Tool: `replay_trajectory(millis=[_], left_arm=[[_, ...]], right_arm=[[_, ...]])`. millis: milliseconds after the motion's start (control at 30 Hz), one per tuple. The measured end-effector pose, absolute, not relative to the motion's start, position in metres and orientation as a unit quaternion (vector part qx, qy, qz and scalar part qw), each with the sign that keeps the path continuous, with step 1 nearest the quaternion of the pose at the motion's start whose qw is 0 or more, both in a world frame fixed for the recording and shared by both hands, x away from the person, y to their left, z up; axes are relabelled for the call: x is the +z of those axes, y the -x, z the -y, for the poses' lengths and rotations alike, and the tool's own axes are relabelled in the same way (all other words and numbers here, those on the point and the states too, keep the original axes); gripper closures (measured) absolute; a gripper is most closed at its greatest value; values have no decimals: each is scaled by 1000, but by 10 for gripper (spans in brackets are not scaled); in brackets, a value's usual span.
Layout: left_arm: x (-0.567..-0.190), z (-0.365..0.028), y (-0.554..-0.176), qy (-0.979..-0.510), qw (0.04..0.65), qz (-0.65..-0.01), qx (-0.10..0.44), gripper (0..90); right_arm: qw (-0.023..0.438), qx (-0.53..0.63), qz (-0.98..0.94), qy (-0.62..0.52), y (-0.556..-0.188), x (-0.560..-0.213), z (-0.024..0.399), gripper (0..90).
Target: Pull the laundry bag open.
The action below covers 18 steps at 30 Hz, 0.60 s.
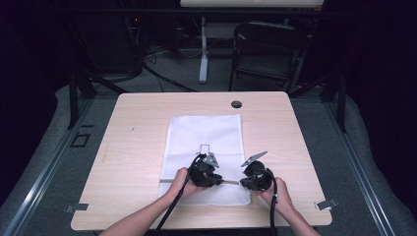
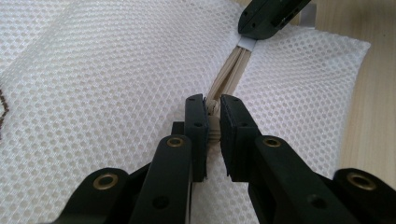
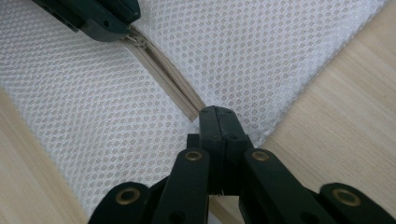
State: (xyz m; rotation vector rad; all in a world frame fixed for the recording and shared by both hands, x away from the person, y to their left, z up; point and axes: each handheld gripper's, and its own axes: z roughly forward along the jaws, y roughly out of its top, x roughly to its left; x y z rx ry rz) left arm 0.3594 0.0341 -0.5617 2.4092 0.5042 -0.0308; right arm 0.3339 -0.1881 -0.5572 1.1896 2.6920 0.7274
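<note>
White mesh zippered laundry bag flat on light wooden table. Beige zipper crosses bag's near end. Left gripper clamped on zipper slider, slider mostly hidden between jaws. Right gripper pinched together at zipper's end near bag's right edge; whatever it pinches is hidden.

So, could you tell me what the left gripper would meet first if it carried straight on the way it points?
Probably the right gripper: the left gripper points along the beige zipper of the mesh bag toward it, though depth is uncertain.
</note>
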Motion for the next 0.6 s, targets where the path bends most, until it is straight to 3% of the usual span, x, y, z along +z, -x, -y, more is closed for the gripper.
replay_trajectory(millis=[600], left_arm=[[-561, -40, -354, -922, 335, -196, -21, 823]], right_arm=[[59, 244, -886, -391, -333, -558, 186, 900]])
